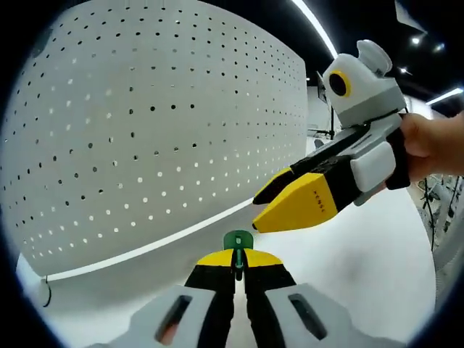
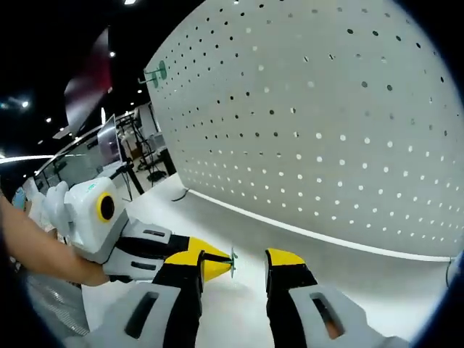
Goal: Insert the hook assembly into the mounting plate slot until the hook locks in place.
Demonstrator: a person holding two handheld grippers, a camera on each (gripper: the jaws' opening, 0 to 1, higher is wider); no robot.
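While the left hand-held gripper (image 1: pixel 237 262) pinches the green hook (image 1: pixel 237 242), the pegboard (image 1: pixel 145 130) stands near.

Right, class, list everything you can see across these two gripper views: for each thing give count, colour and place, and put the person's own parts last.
Pegboard panel: one, white with rows of small holes, standing upright behind the work surface.
Work surface: one, white, running along the foot of the panel.
Green hook: one, clamped in the left gripper.
Second green hook: one, on the panel's far upper edge in the right gripper view.
Left gripper: one, yellow-and-black jaws shut on the hook.
Right gripper: one, yellow-and-black jaws apart, beside the left gripper.
Hand: one, holding the right gripper's body.
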